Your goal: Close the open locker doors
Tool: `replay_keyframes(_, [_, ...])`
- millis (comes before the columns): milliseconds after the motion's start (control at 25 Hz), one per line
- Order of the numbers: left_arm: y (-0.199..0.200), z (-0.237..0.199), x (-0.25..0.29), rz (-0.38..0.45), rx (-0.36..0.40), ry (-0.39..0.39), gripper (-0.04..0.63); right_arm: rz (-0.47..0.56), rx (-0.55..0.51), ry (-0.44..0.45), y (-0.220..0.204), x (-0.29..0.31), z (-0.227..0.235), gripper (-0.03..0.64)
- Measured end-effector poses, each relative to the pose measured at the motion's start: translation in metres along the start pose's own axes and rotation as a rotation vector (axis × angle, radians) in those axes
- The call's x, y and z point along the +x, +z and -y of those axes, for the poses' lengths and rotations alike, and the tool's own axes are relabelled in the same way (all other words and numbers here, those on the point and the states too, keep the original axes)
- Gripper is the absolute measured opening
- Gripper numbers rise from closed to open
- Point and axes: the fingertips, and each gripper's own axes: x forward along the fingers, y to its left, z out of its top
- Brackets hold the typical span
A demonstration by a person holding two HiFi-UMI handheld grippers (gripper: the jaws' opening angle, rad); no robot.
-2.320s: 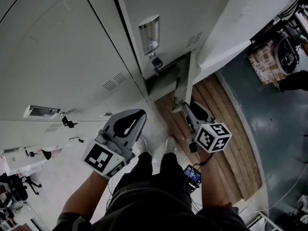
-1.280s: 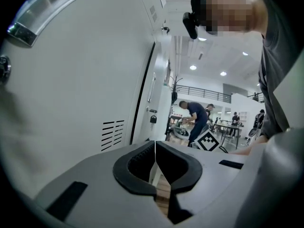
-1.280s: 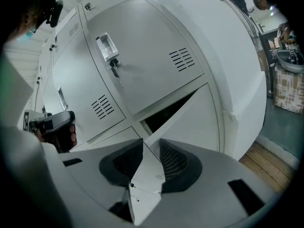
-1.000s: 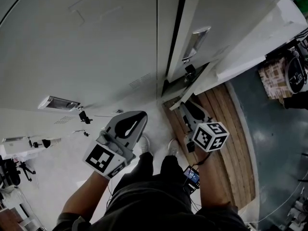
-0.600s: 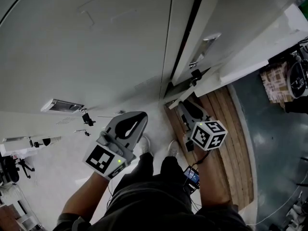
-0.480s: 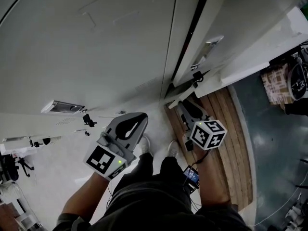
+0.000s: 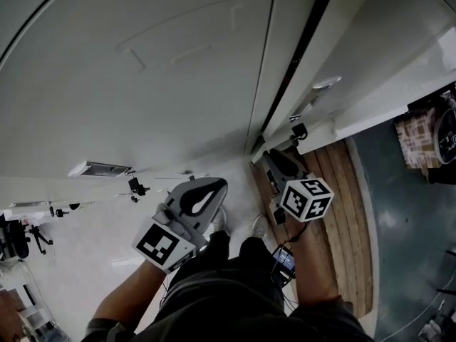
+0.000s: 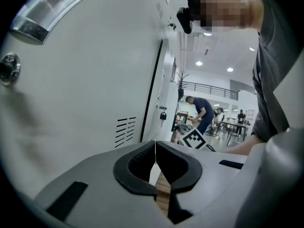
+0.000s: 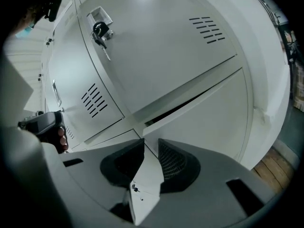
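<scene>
Two grippers are in view, one in each of your hands, each with one marker cube.

Your left gripper (image 7: 211,186) is low in front of the white locker bank (image 7: 142,84). Its fingers (image 8: 137,165) meet at the tips with nothing between them; only wooden floor planks (image 8: 163,196) show through the slit below. Left gripper view, on the door beside it:
- one chrome handle (image 8: 47,8)
- one round lock (image 8: 7,68)
- one set of vent slots (image 8: 124,129)

One small lock hangs further along the row (image 8: 163,115). The right gripper's cube (image 8: 192,137) shows beyond.

Your right gripper (image 7: 271,160) points at the foot of the lockers, by the wooden strip of floor (image 7: 335,212). Its fingers (image 9: 173,163) stand narrowly apart. A white locker panel shows in the gap; can't tell whether either finger touches it.

Task thing: one lower locker door (image 9: 204,122) straight ahead of the right gripper is ajar, nearly shut, with a dark slit along its upper edge. The door above it (image 9: 156,51) is shut, with one key in its lock (image 9: 99,32) and one vent set (image 9: 206,30). A second vent set (image 9: 92,99) sits on the neighbouring door.

Head view also shows:
- two recessed handles (image 7: 100,168) (image 7: 324,84)
- two white shoes (image 7: 217,219) (image 7: 258,226) on the pale floor
- dark green floor (image 7: 406,212) right of the planks
</scene>
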Motion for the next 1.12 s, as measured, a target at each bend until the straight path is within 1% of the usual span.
replay_keyframes(400, [0.006,-0.008,0.0,0.005,-0.002,0.048,0.009,-0.009,0.018,0.039,0.006,0.015,0.002,0.087])
replay_keyframes(880, [0.004,-0.014,-0.001,0.002,-0.015,0.083,0.009,-0.011,0.018,0.053,0.01,0.026,0.003,0.075])
replay_keyframes(960, [0.0,-0.015,-0.002,-0.016,-0.015,0.086,0.009,-0.012,0.019,0.055,0.01,0.028,0.002,0.075])
replay_keyframes(1040, [-0.007,-0.017,-0.003,-0.066,-0.006,0.088,0.009,-0.014,0.019,0.056,0.01,0.03,0.002,0.074])
replay_keyframes(1080, [-0.006,-0.017,-0.002,-0.064,-0.006,0.089,0.009,-0.014,0.019,0.056,0.011,0.031,0.002,0.072])
replay_keyframes(1120, [-0.002,-0.017,-0.001,-0.04,-0.01,0.09,0.009,-0.015,0.02,0.056,0.011,0.032,0.002,0.072])
